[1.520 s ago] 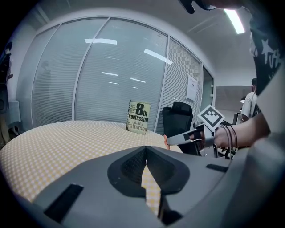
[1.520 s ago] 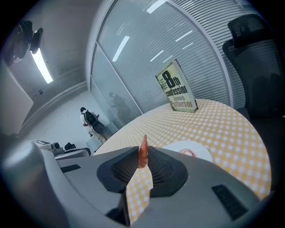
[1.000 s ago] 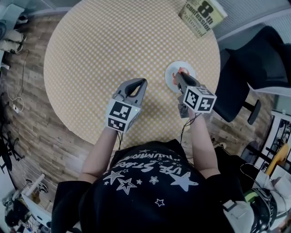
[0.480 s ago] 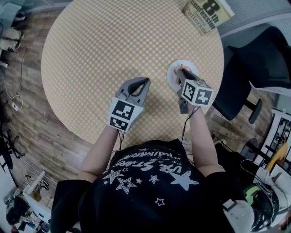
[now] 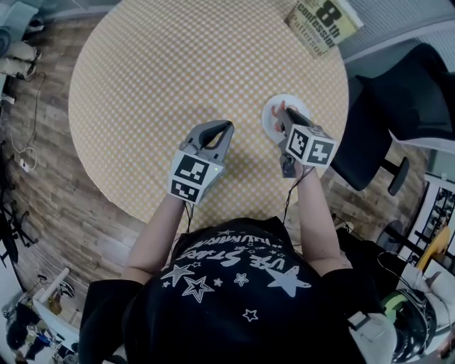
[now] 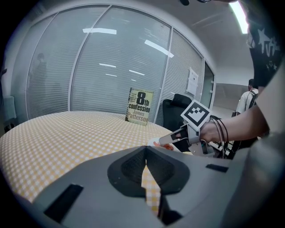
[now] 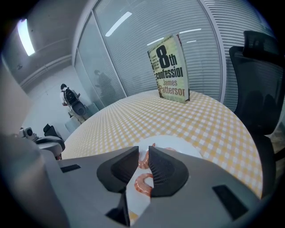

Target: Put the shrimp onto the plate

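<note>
A small white plate (image 5: 271, 114) sits near the right edge of the round checked table (image 5: 178, 71). My right gripper (image 5: 284, 112) hangs over it, its jaws closed on an orange shrimp (image 7: 143, 159) pinched at the tips; only a narrow gap shows beside it. A second shrimp (image 7: 143, 183) lies on the plate (image 7: 178, 144) below the jaws. In the left gripper view the right gripper (image 6: 165, 140) holds the shrimp (image 6: 161, 145) just above the plate. My left gripper (image 5: 226, 128) hovers over the table left of the plate, shut with nothing in it (image 6: 145, 149).
A paperback book (image 5: 323, 21) stands at the table's far right edge. A black office chair (image 5: 398, 92) is close to the table's right side, just beyond the plate. Wooden floor surrounds the table.
The right gripper has edged slightly farther over the plate with the shrimp at its tips. The left gripper has stayed where it was.
</note>
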A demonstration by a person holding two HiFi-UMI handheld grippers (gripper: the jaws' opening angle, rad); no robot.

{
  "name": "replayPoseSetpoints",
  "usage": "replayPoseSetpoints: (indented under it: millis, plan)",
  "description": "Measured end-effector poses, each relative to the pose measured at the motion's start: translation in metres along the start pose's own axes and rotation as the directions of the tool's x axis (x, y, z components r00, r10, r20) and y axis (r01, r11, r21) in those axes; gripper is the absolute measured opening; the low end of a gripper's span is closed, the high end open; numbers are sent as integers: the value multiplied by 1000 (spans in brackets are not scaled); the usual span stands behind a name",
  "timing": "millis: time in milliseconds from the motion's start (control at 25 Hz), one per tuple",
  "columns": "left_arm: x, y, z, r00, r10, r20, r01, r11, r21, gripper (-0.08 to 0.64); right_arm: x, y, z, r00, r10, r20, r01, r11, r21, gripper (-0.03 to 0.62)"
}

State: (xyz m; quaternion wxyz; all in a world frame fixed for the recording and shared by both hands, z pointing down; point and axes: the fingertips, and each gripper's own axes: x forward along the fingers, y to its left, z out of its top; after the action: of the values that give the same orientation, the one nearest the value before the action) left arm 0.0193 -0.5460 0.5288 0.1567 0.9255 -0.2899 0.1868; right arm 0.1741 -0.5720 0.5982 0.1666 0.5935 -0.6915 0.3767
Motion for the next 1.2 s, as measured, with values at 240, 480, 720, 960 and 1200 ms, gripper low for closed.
replayPoseSetpoints:
  millis: [240,480,720,960,1200]
  plan:
    - [-15,-10,5,1000,15,12,-15,1000,-1,8,-26,4,-1,999,11,47,-11,1000,16,72]
    - [-40,-15,16,997,51,50,-51,999,-8,8,-58,10,-1,995,23,93,-26,999,30,72]
    - [-73,-33,21,994,71,85,-73,997,20,8,-90,34,-8,988,90,128,-92,996,5,72]
    - [-104,-52,25,987,91,132,-97,995,39,8,-122,62,-11,970,154,189,-153,988,-21,72]
    - [-132,-79,24,981,91,171,-101,993,53,8,-161,80,-27,953,204,225,-203,979,-29,69]
